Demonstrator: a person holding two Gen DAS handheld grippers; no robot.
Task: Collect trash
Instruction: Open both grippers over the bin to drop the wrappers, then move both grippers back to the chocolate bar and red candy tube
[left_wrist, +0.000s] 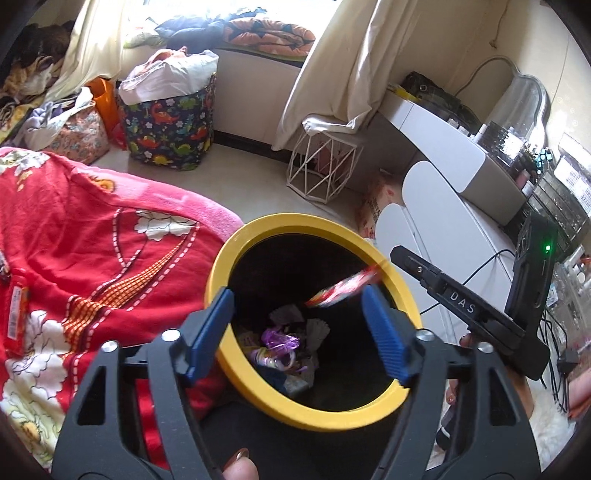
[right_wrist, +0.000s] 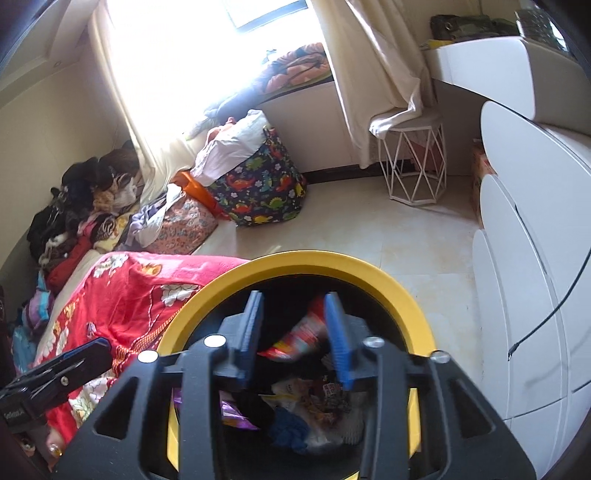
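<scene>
One red wrapper (right_wrist: 304, 338) blurs between the open right tongs (right_wrist: 297, 343) above the bin (right_wrist: 402, 295).

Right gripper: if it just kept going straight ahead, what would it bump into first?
Likely the blurred red wrapper between the open fingers of the right gripper, apparently dropping, then the trash pile inside the yellow-rimmed bin. Depth is hard to judge.

I see a red-and-white snack wrapper (left_wrist: 345, 288), blurred, tilted in the mouth of the black bin with a yellow rim (left_wrist: 236, 243). Crumpled paper and purple foil scraps (left_wrist: 282, 341) lie at its bottom.
</scene>
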